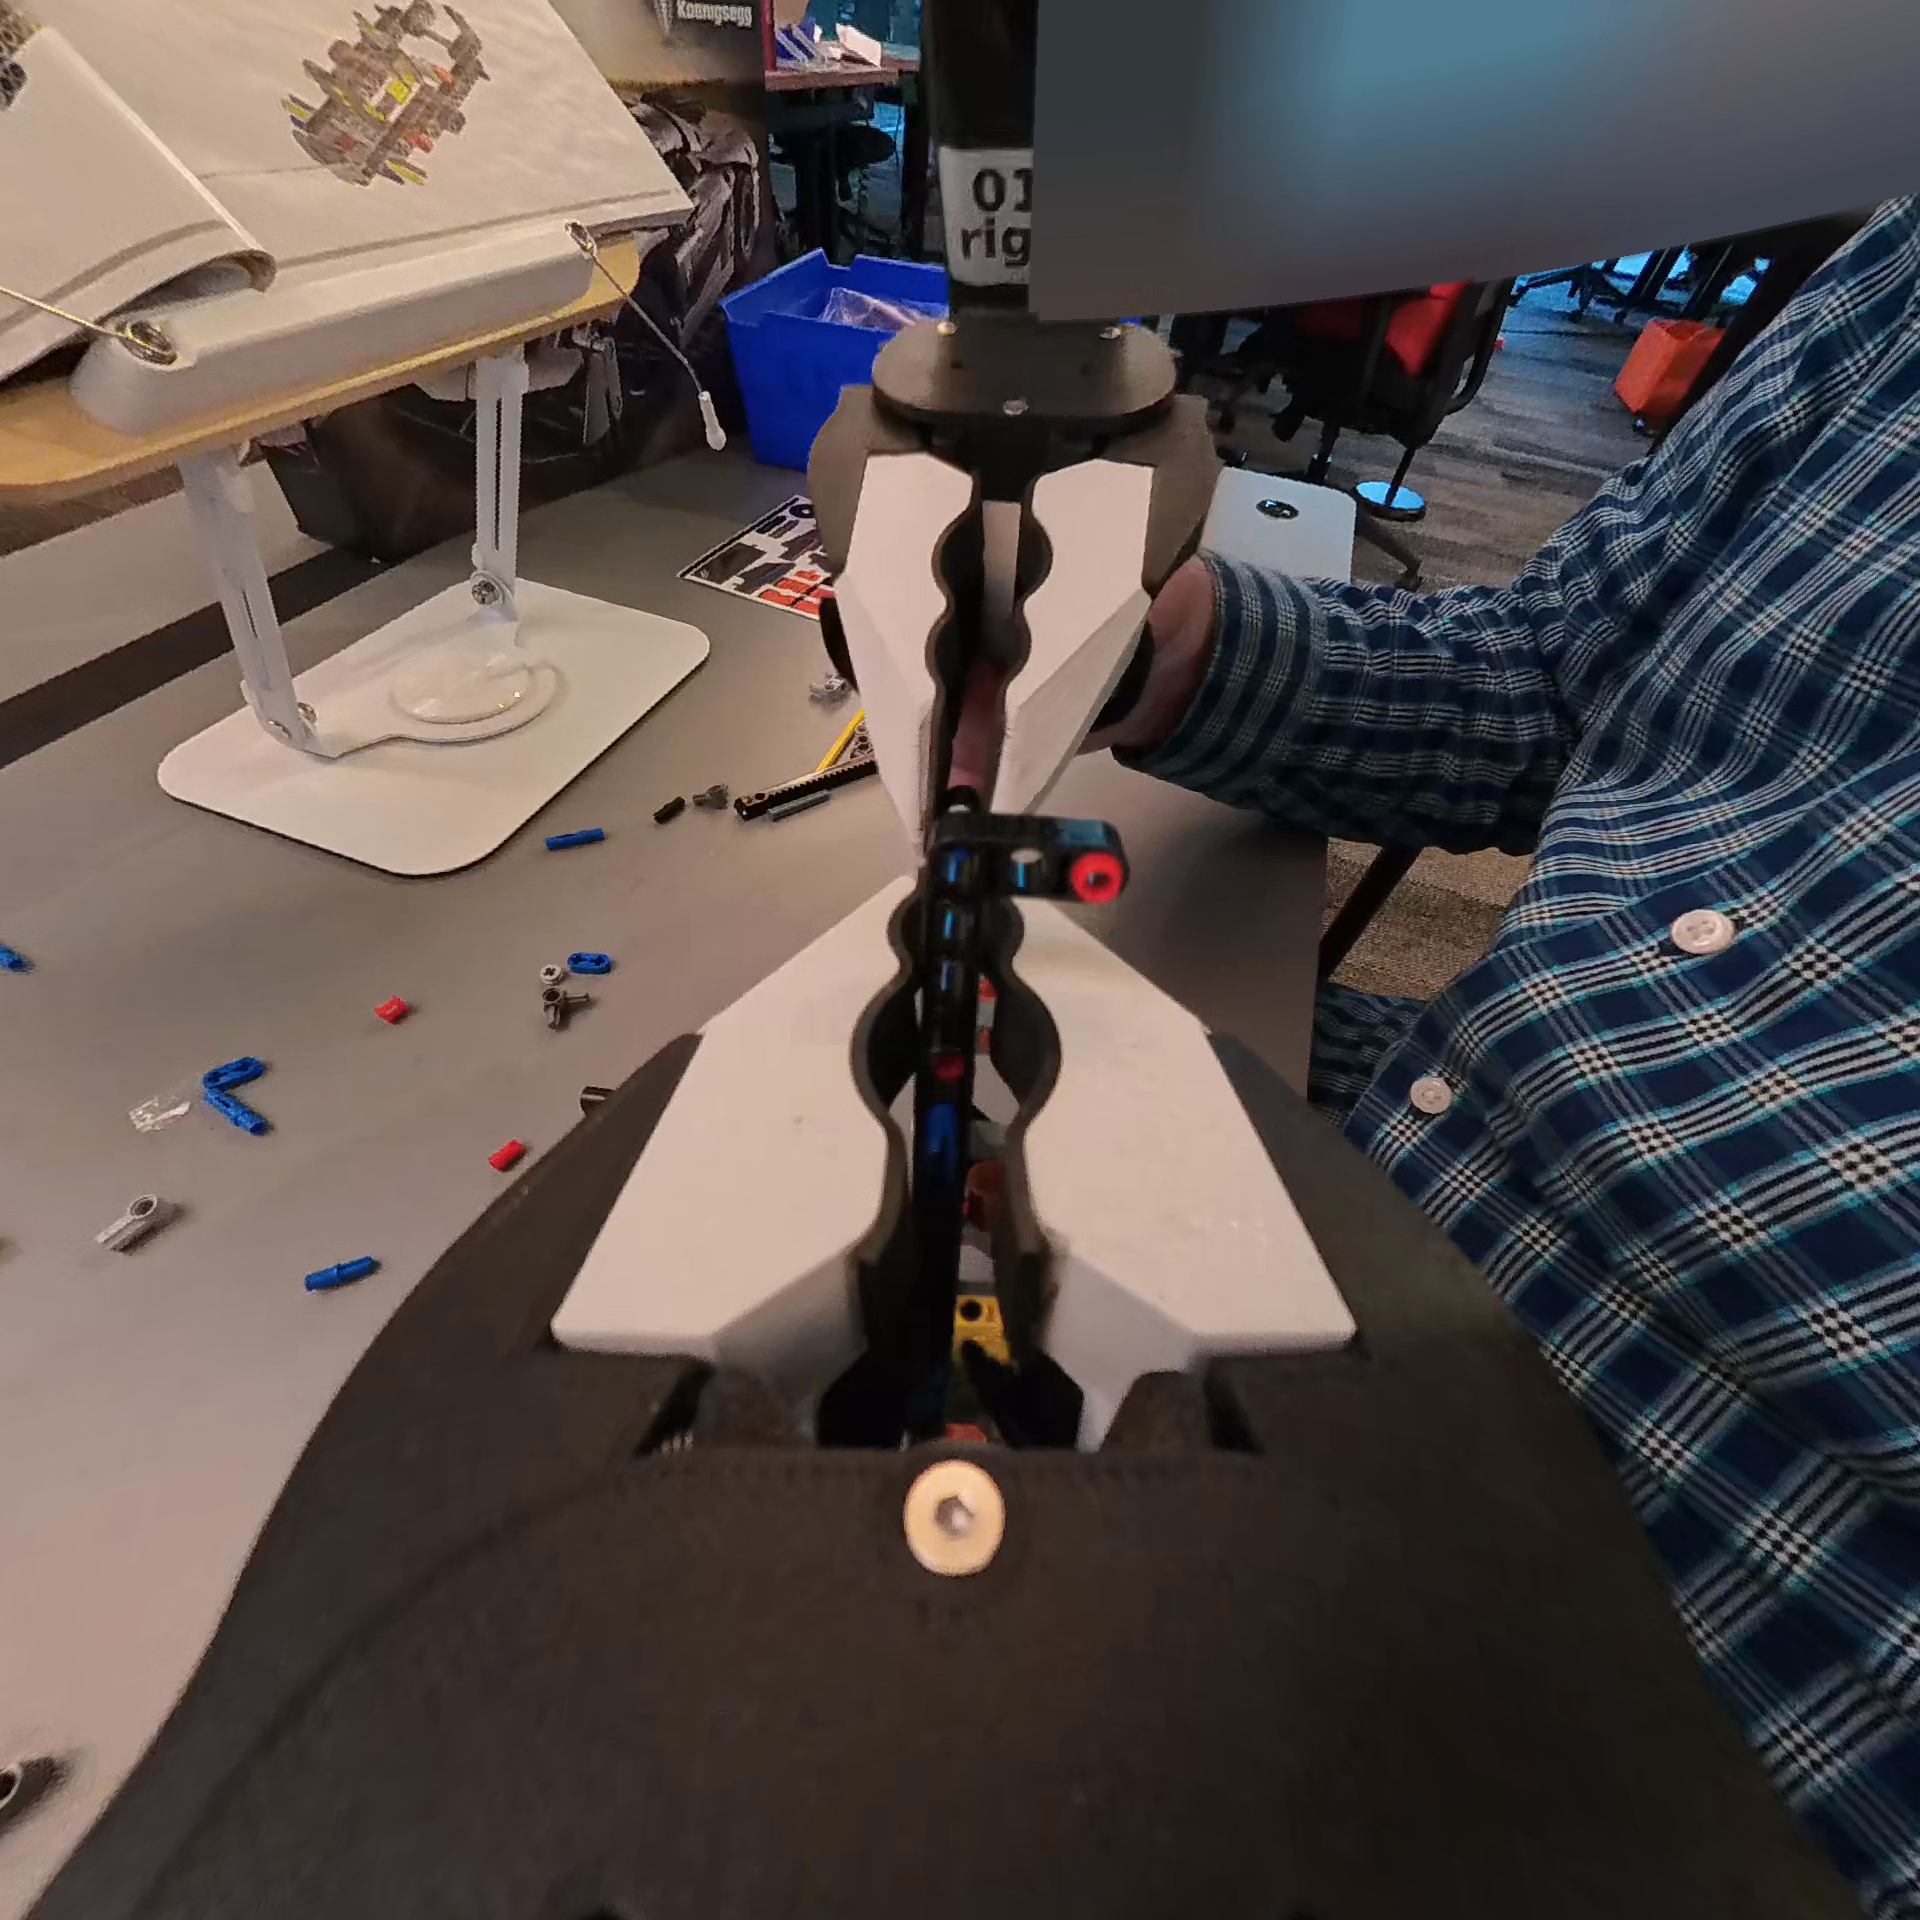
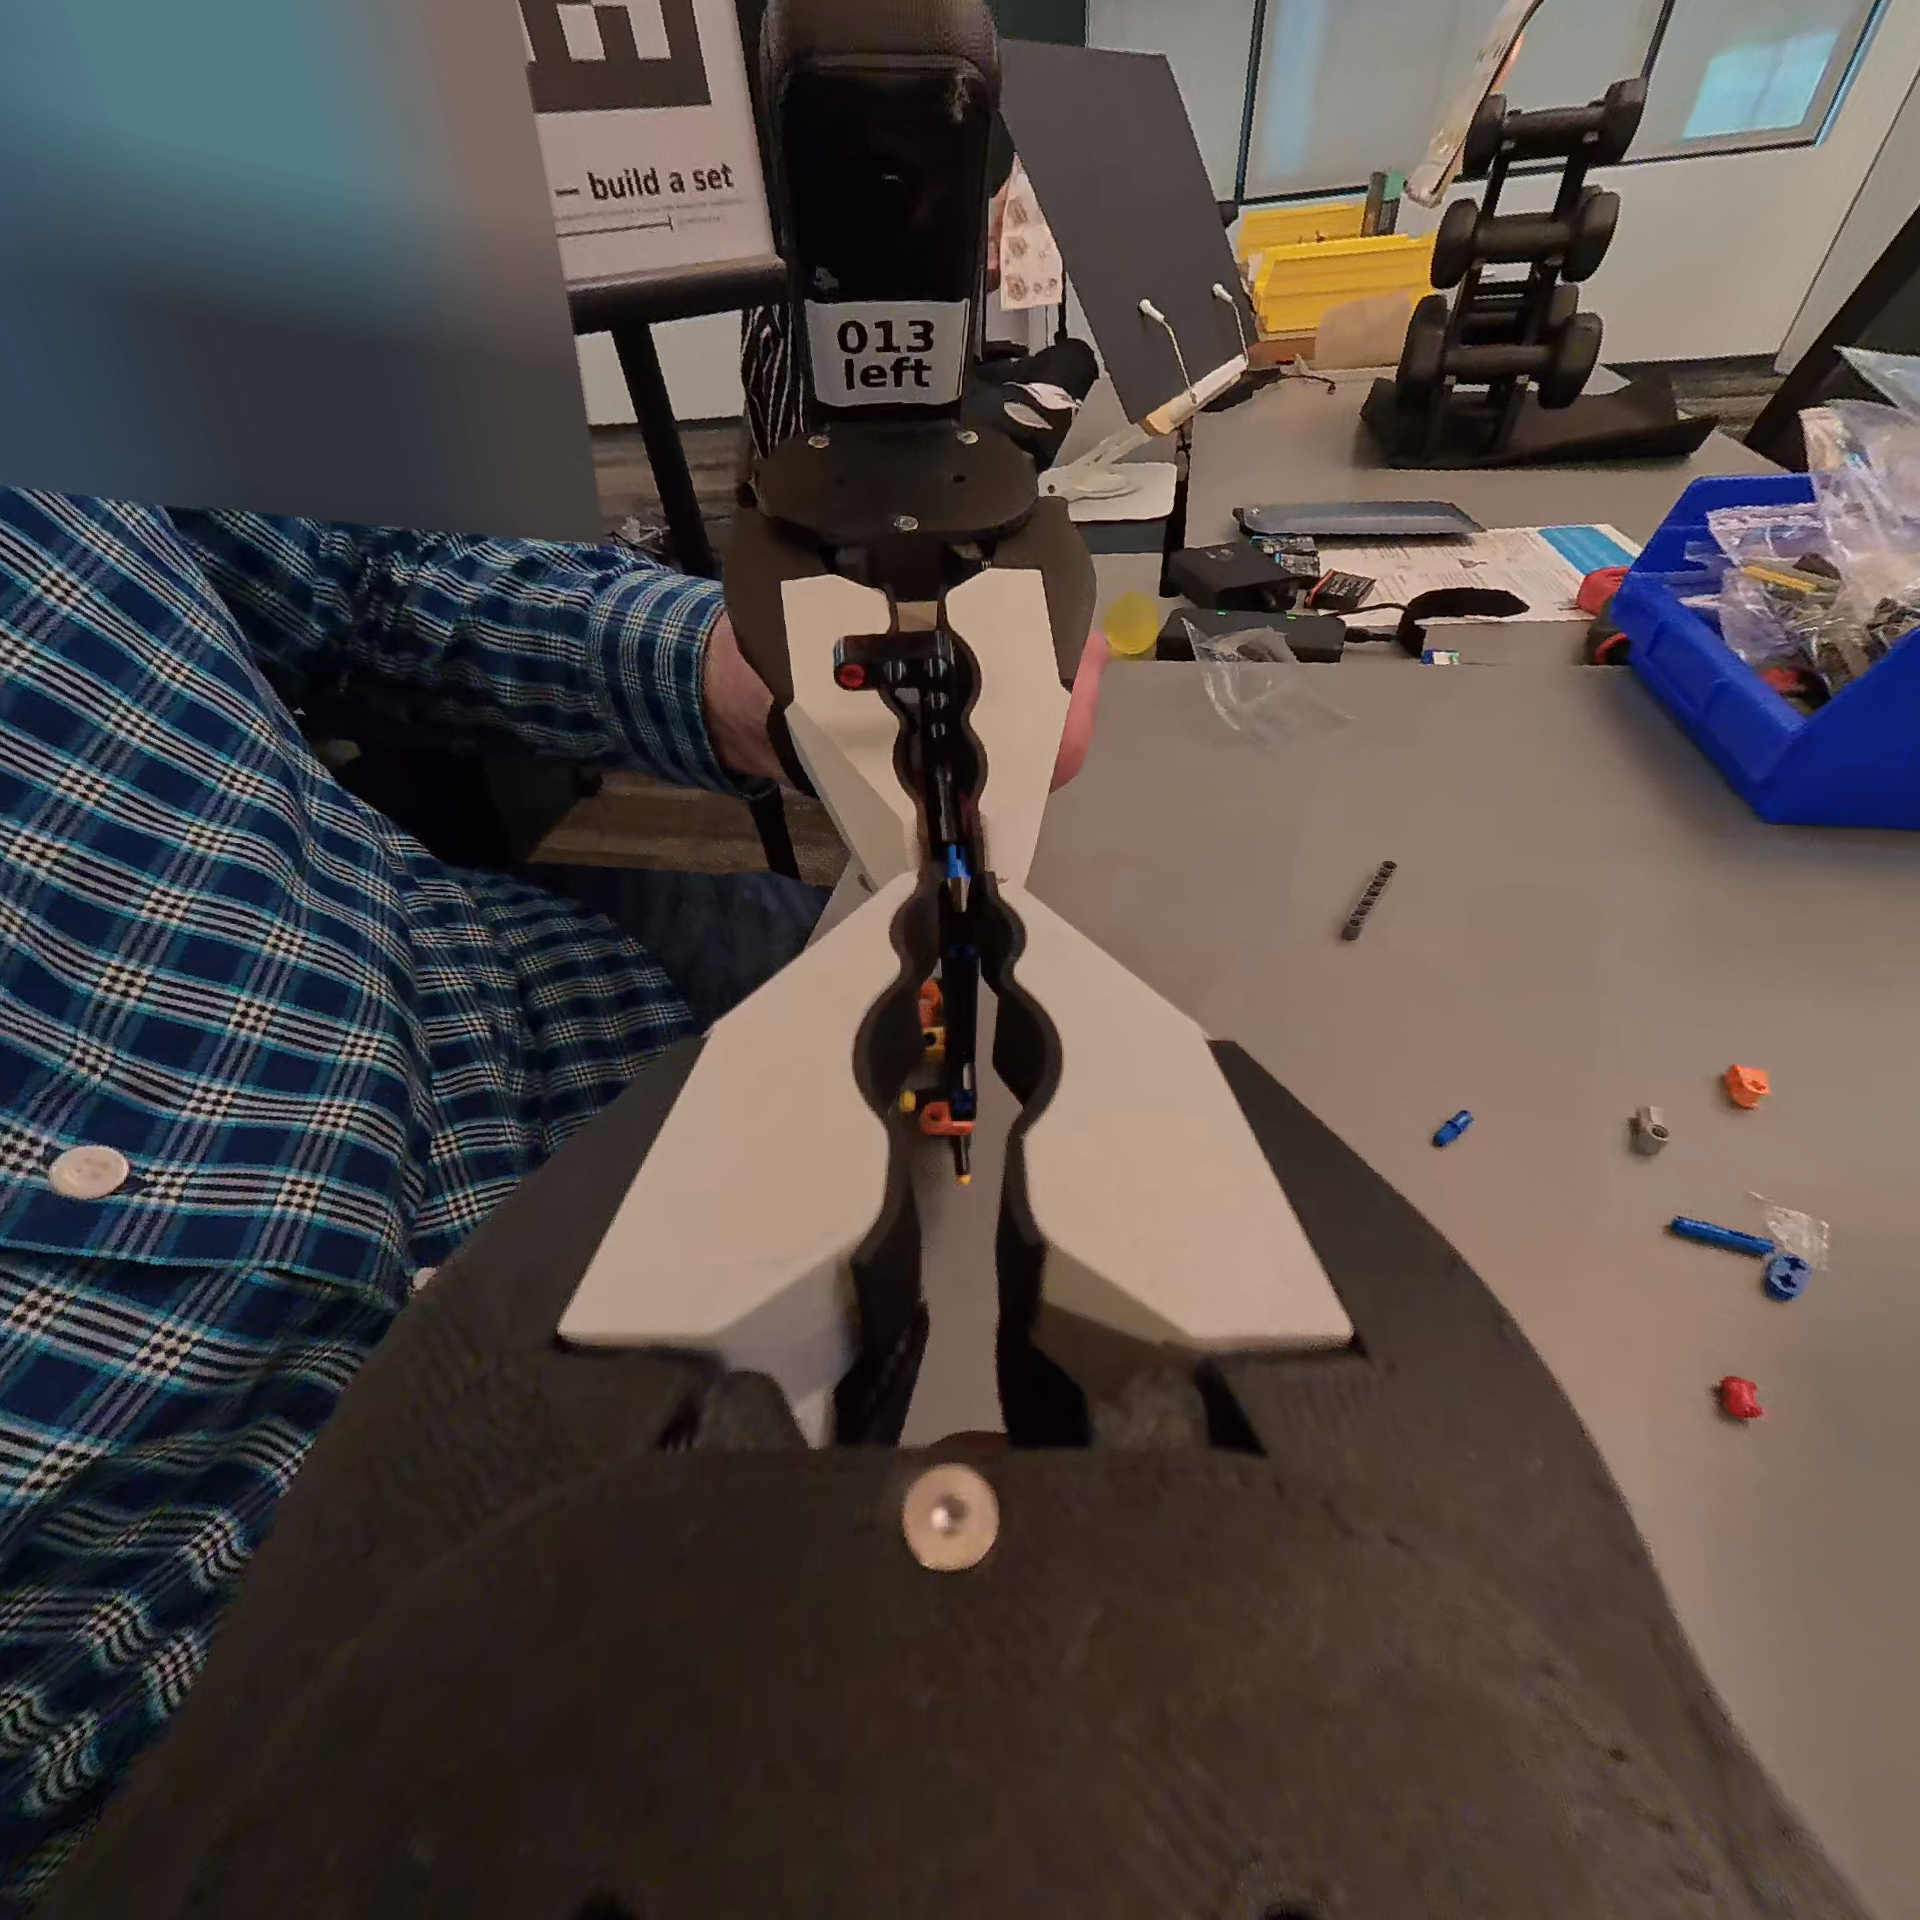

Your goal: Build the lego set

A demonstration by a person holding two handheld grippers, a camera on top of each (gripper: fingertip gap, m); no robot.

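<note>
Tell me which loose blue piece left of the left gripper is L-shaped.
The blue angled piece beside the clear plastic scrap; the other blue bits, like the pin, are straight.

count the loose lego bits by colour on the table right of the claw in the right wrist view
blue: 3, a pin, an axle, a round piece
orange: 1, the orange piece
grey: 1, the grey connector
red: 1, the red piece
black: 1, the black beam
total: 7

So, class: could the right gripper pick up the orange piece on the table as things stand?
Probably not yet: the right gripper is shut on the black assembly, so its jaws are occupied. The orange piece itself lies uncovered on the table.
</note>
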